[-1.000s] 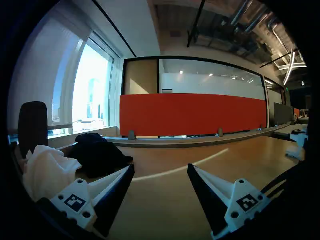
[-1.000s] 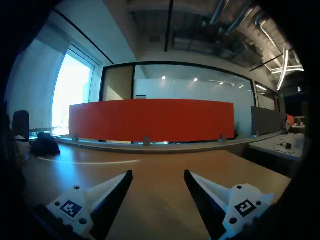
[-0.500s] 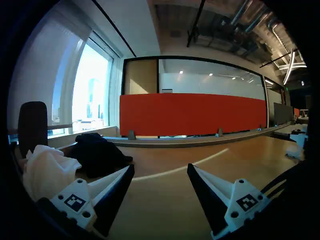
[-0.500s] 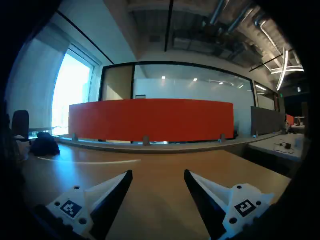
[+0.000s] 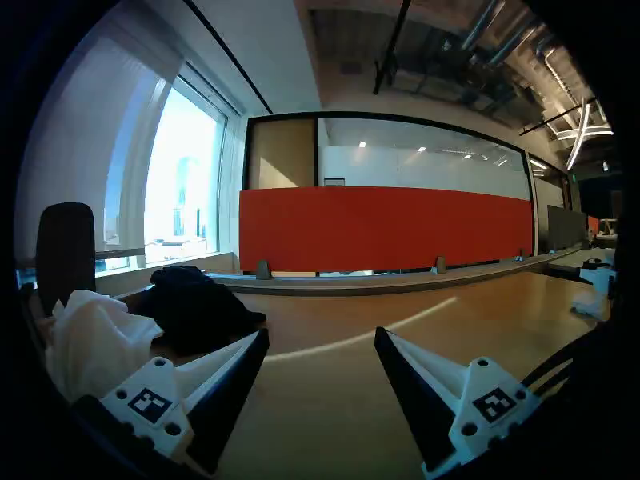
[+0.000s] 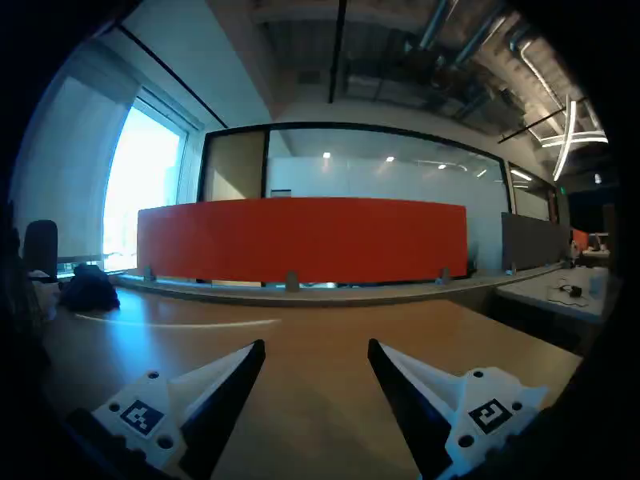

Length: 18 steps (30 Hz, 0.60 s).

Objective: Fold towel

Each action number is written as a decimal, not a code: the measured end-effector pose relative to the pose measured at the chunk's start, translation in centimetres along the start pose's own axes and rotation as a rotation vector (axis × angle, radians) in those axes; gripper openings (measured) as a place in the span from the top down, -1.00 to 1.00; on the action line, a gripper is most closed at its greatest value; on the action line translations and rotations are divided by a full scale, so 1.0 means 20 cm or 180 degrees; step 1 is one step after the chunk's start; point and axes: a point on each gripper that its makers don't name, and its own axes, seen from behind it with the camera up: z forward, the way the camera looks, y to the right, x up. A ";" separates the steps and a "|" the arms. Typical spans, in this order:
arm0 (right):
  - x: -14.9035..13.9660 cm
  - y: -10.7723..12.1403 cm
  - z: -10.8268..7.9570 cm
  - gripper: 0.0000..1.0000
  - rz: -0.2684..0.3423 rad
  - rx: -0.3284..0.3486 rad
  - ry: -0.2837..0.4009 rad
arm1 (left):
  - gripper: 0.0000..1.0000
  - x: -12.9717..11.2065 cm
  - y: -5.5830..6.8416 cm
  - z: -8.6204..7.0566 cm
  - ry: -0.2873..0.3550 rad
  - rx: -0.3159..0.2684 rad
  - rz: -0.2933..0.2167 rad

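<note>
Left gripper (image 5: 321,331): released, jaws spread wide, nothing between them. Fingers (image 5: 228,376) sit low in the left gripper view, over bare wood.
Right gripper (image 6: 316,342): released as well, jaws wide apart, nothing held. Fingers (image 6: 216,388) lie along the bottom of the right gripper view.
Contact with table: cannot tell for either gripper.
Towel (image 5: 96,344): pale cream cloth, crumpled in a heap at the lower left of the left gripper view. It is just beyond the left-hand finger and not gripped. Unfolded.
Black cloth (image 5: 196,308): dark bundle beside the towel on its right, apparently touching it. In the right gripper view it is small, at the far left edge (image 6: 88,290).
Table (image 5: 336,400): light wood top, across the lower half of both views (image 6: 320,400). A thin bright streak of light (image 5: 360,334) curves across it.
Orange panel (image 5: 384,228): long divider standing along the far edge of the table, centre frame, with glass wall above.
Window (image 5: 180,196): bright, upper left of frame.
Chair back (image 5: 64,248): dark, far left, behind the towel.
Neighbouring desk (image 6: 560,300): right edge of the right gripper view, carrying small items too small to identify.
</note>
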 end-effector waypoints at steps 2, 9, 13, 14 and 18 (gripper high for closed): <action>0.00 0.00 0.00 -0.99 0.0000 0.0000 0.0000 | -0.96 0.00 0.00 0.00 0.0001 0.0000 0.0000; 0.00 0.00 0.00 -0.99 -0.0001 0.0000 0.0000 | -0.96 0.00 0.00 0.00 0.0001 0.0000 0.0000; 0.00 0.00 0.00 -0.99 -0.0001 0.0000 0.0000 | -0.96 0.00 0.00 0.00 0.0002 0.0000 -0.0001; 0.00 0.00 0.00 -0.99 -0.0001 0.0000 0.0000 | -0.96 0.00 0.00 0.00 0.0003 0.0000 -0.0001; 0.00 0.00 0.00 -0.99 0.0000 0.0000 0.0000 | -0.96 0.00 0.00 0.01 0.0003 -0.0001 -0.0002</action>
